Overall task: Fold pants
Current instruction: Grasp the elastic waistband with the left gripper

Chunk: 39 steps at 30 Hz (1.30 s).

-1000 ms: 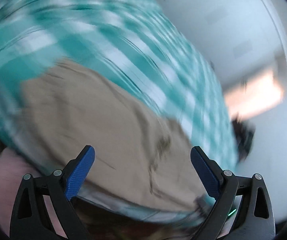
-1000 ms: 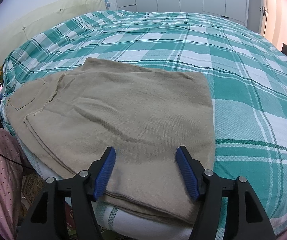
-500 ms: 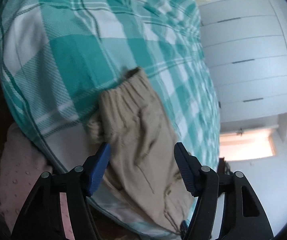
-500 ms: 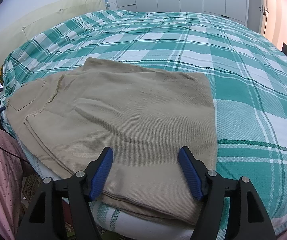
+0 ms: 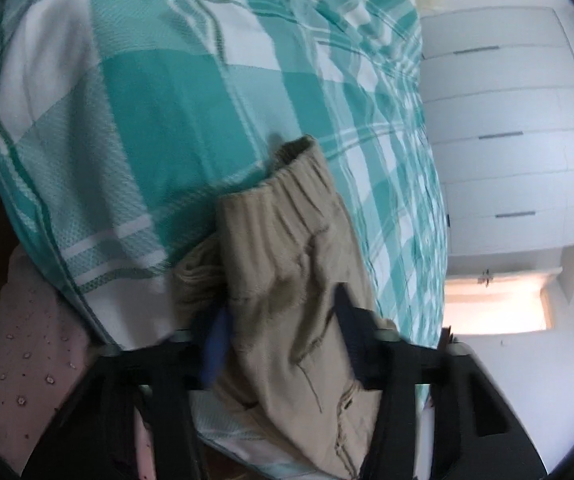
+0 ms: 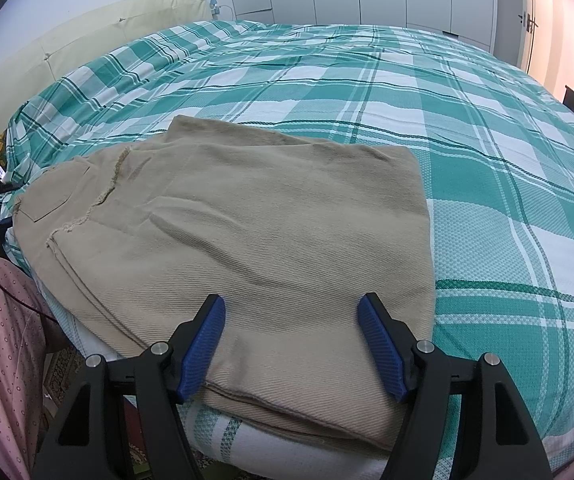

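While both grippers' fingers apart, folded pants lengthwise along bed edge, waistband twd left gripper.

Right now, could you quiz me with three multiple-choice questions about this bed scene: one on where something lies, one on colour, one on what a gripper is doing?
1. Where do the tan pants lie?
A. on the floor
B. near the bed's front edge
C. against the headboard

2. What colours is the bedspread?
A. teal and white checks
B. plain red
C. black stripes

3. How is the right gripper?
A. shut on the pants
B. shut on a pillow
C. open over the pants

Answers: 1 B, the folded cloth reaches the mattress edge; 2 A, teal and white checks surround it; 3 C, cloth shows between its spread blue fingers.
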Available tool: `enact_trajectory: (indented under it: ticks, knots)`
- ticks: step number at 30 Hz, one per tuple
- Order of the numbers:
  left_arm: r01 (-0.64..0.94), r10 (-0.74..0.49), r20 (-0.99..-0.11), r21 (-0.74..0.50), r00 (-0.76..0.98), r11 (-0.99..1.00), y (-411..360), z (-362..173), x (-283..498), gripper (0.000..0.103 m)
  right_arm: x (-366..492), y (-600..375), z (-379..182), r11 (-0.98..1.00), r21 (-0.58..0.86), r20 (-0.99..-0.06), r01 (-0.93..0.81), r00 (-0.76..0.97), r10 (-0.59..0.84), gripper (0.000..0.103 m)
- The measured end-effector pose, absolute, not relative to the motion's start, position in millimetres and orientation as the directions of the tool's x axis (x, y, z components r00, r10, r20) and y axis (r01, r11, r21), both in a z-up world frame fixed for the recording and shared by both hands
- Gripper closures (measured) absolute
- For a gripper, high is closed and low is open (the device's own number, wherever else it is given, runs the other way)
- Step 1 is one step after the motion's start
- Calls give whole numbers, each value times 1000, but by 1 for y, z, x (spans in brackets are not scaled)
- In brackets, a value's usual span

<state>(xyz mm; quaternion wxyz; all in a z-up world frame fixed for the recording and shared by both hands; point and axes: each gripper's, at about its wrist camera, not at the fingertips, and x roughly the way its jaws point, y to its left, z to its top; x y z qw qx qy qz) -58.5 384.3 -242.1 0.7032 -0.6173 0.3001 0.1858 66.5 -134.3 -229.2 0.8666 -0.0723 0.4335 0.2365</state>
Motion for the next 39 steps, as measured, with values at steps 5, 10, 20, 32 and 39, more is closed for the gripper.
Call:
enact_trajectory:
  ticks: [5,10,20,32,39]
  knots:
    - [-586,-94,-610,-786,787,196,376,-220,-78,97,67,-134,-229,877,78,-785,-474,513,346,33]
    - [-713,-138,-738,-674,661,193,378,-246,-82,97,67,-134,-229,878,80,-785,-471,513,347,32]
    - [-693,-18,-706,-699,708,177,395,-208,-103,48,67,-133,-227,878,77,-785,-472,515,345,31]
    - [-707,-133,-719,-695,682,130,390,-245,-80,51,65,-130,-228,880,76,-786,-469,515,342,28]
    - [-684,-107,-695,-719,711,124,383,-245,-88,78,65,-130,-228,880,75,-785,-469,516,342,28]
